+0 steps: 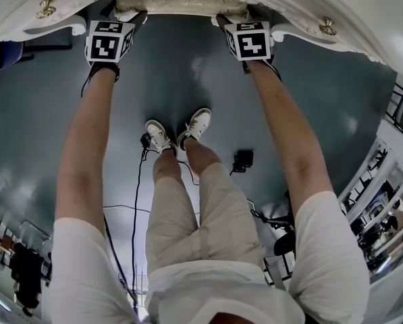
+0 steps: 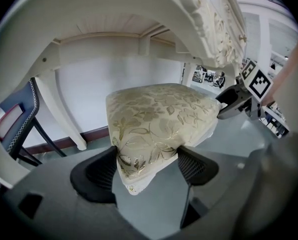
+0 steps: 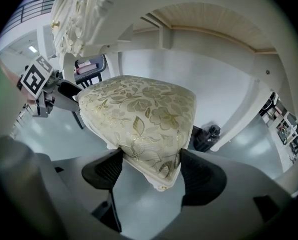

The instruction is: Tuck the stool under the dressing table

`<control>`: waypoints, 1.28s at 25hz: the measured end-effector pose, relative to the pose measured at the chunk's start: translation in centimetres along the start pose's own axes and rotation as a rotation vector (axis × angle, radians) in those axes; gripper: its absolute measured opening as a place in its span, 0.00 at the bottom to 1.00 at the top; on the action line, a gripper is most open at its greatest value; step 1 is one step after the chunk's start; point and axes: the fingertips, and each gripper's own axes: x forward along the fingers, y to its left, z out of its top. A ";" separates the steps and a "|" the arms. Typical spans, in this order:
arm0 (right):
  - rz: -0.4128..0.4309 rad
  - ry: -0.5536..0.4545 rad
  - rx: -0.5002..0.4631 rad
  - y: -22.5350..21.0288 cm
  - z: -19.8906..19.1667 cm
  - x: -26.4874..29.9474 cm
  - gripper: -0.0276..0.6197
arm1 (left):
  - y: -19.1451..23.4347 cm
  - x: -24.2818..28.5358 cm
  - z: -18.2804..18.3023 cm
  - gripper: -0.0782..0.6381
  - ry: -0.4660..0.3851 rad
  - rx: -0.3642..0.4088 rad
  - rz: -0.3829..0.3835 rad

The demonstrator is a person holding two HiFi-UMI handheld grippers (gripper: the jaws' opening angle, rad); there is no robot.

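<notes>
Left tool [image 2: 148, 166], right tool [image 3: 149, 168] clamp stool [image 2: 158, 114].

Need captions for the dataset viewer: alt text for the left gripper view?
The left claw grips a corner of the stool, its cream, gold-floral cushion pinched between two black pads. The white carved dressing table arches overhead, and the right claw holds the cushion's far corner at right.

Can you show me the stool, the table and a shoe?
stool [image 2: 158, 119], left gripper view, on the flowery cushion top.
table [image 2: 109, 26], left gripper view, on its slatted underside.
shoe [image 1: 199, 122], head view, on its white top.
</notes>
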 end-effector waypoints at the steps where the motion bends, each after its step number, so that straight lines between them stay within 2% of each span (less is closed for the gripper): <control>1: 0.002 0.008 -0.001 -0.1 0.1 0.1 0.59 | 0.0 0.1 0.1 0.64 -0.001 -0.001 0.000; 4: 0.007 0.027 -0.003 -0.1 0.0 0.1 0.59 | 0.0 0.1 0.0 0.64 -0.005 -0.006 -0.004; 9: 0.001 0.053 0.004 -0.3 -0.1 -0.3 0.59 | -0.2 -0.1 0.2 0.65 -0.015 -0.020 -0.060; 11: -0.008 0.055 0.024 0.0 -0.4 -1.2 0.60 | -0.4 -1.1 0.7 0.70 -0.079 -0.068 -0.052; 14: -0.009 0.037 0.017 1.0 -0.2 -3.0 0.60 | -0.6 -3.9 1.4 0.72 -0.210 -0.168 -0.011; 16: -0.013 0.040 0.025 1.4 -0.7 -4.6 0.60 | -1.6 -5.7 1.0 0.72 -0.219 -0.158 -0.026; 19: -0.008 0.038 0.103 2.0 -1.7 -7.4 0.58 | -2.4 -8.9 1.1 0.72 -0.232 -0.114 -0.033; 21: -0.011 0.042 0.105 2.6 -2.3 -9.8 0.53 | -2.7 -11.5 1.7 0.70 -0.265 -0.142 -0.030; 25: -0.038 0.034 0.034 4.0 -2.1 -15.2 0.31 | -3.7 -16.9 3.9 0.56 -0.320 -0.179 -0.049; 29: -0.056 -0.016 0.105 5.2 -0.7 -21.0 0.14 | -5.2 -22.3 5.9 0.53 -0.372 -0.206 -0.074; 32: -0.050 -0.054 0.135 6.5 0.6 -24.8 0.06 | -6.3 -26.1 7.2 0.44 -0.412 -0.238 -0.091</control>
